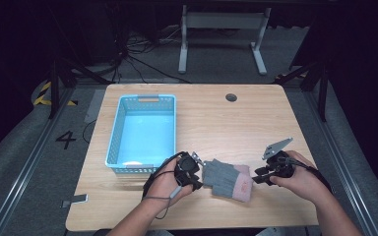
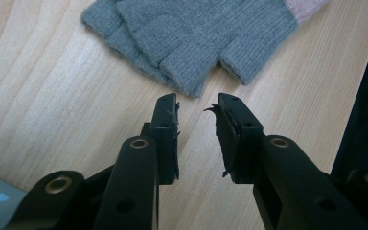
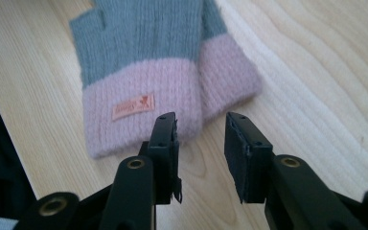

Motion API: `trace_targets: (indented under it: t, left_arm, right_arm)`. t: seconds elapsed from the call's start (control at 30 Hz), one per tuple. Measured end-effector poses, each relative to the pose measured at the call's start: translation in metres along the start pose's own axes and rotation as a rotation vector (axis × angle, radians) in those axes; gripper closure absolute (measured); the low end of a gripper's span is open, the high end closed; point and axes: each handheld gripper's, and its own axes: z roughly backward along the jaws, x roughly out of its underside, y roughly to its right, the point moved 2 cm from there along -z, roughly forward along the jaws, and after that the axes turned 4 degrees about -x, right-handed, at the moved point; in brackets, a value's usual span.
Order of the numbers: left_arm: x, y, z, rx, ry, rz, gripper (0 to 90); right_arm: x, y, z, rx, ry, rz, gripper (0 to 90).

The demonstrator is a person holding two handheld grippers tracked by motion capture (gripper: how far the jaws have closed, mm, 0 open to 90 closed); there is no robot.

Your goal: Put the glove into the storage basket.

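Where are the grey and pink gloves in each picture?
High view: the gloves lie near the table's front edge, between the two hands.
Left gripper view: their grey finger ends sit at the top, just past the tongs.
Right gripper view: their pink cuffs sit top middle, nearest the tongs.
Shared landmark: the pale wooden table beneath them.

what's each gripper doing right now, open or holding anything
left gripper: open, nothing between the jaws, tips just short of the grey finger end of the gloves.
right gripper: open, holding nothing, jaws at the pink cuffs.
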Motion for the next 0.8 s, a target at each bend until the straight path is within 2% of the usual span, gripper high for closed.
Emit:
trace_targets:
  t: [0.27, 0.47, 0.8]
  left_arm:
    - [-0.002, -0.001, -0.006, 0.002, -0.021, -0.010, 70.3]
    - [-0.003, -0.001, -0.012, 0.007, -0.030, -0.024, 70.9]
    - [-0.005, -0.004, -0.024, 0.000, -0.039, 0.001, 71.4]
  right_arm:
    - [0.009, 0.003, -0.008, -0.011, -0.073, -0.001, 66.3]
    - [0.010, 0.003, -0.013, -0.013, -0.078, 0.006, 66.2]
    - [0.008, 0.002, -0.019, -0.024, -0.075, 0.020, 68.8]
